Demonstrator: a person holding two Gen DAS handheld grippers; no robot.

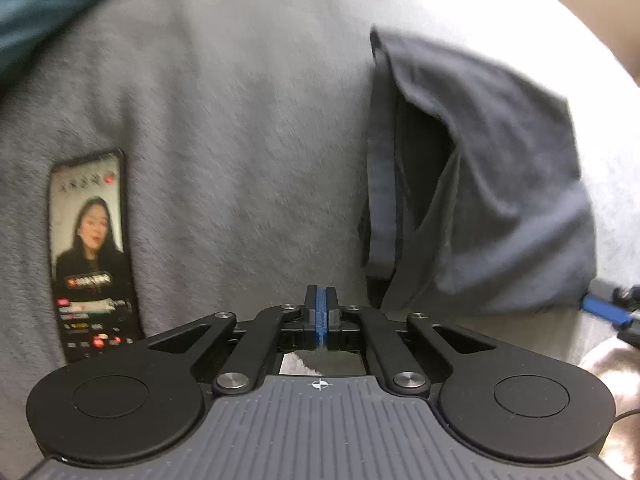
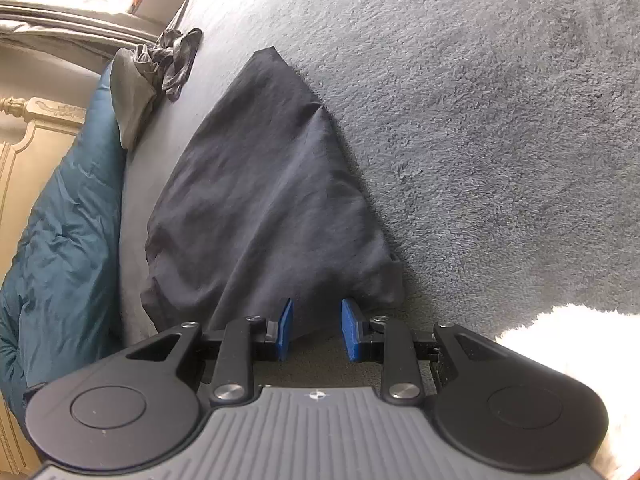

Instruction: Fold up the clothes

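**Dark garment on the grey blanket, one gripper closed, one parted**

In the left wrist view, the left gripper (image 1: 320,312) sits at lower centre with its jaws pressed together and nothing between them, over a grey fleece blanket (image 1: 240,120). The dark garment (image 1: 480,184) lies at the right of the frame, partly folded over itself, with a band edge running down its left side. A phone (image 1: 92,252) with a lit screen lies on the blanket at the left.

In the right wrist view, the right gripper (image 2: 316,328) has its jaws apart; the garment's near edge lies at the blue fingertips (image 2: 286,320), but whether it is pinched I cannot tell. A teal quilt (image 2: 60,220) lies at the left edge, and a crumpled dark cloth (image 2: 176,60) at upper left.
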